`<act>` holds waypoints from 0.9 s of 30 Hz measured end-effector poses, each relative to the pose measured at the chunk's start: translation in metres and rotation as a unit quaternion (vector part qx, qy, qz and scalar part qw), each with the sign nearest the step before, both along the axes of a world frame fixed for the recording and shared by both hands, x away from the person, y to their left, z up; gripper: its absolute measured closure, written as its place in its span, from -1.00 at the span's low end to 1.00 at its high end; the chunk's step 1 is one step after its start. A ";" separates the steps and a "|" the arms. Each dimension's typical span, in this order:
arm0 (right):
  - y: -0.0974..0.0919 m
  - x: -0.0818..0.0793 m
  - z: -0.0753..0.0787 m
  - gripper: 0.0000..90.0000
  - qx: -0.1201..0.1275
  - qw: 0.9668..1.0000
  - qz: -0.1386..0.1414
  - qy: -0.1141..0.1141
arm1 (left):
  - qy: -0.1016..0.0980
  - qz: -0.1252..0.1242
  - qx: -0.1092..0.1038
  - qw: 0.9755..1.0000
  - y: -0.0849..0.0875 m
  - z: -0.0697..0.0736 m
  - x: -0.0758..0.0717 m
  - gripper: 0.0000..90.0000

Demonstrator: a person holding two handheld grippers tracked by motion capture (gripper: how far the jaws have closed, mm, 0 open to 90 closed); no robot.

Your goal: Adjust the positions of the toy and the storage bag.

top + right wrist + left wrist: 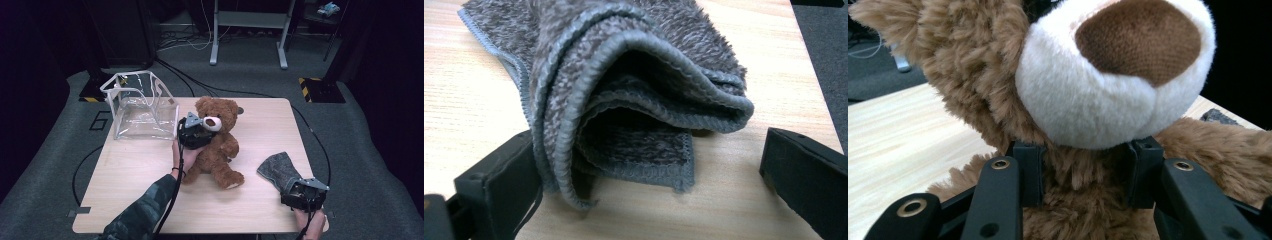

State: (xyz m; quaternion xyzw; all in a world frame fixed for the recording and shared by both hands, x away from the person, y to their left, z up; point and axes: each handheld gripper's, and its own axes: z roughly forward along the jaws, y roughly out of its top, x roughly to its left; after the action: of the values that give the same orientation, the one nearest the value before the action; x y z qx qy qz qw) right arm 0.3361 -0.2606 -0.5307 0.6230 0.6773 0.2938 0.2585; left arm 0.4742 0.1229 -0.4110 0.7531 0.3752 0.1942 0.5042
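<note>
A brown teddy bear [216,145] with a white muzzle sits upright in the middle of the wooden table [130,180]. My left gripper [206,132] comes at it from the left, and its jaws are shut on the bear's neck just under the muzzle [1108,70]; the left gripper view has both pads pressed into the fur, with the left gripper [1087,172] centred on the neck. A folded grey towel [276,170] lies at the front right. My right gripper [295,189] stands open around the towel [624,75]. One jaw touches the fold; the other stands clear of it.
A clear plastic box [140,105], open at the top, stands at the table's back left corner. Black cables run over the grey floor around the table. A metal frame [249,30] stands on the floor behind. The right gripper is close to the table's front right edge.
</note>
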 end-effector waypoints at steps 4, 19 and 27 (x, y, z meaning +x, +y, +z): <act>0.000 0.000 0.000 -1.00 0.000 1.000 0.000 0.000 | -0.008 -0.003 -0.002 1.000 0.006 0.007 -0.004 0.33; 0.000 0.000 0.000 -1.00 -0.001 1.000 0.001 0.001 | -0.019 -0.010 -0.008 1.000 0.037 0.032 -0.013 0.33; 0.000 0.000 0.000 -1.00 -0.001 1.000 0.000 0.000 | -0.019 -0.011 -0.005 1.000 0.054 0.040 -0.019 0.32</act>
State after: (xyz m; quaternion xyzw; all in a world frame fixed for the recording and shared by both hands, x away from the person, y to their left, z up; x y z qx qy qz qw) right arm 0.3361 -0.2605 -0.5307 0.6230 0.6776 0.2928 0.2589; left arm 0.4554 0.1768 -0.3707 0.7509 0.3582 0.2013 0.5169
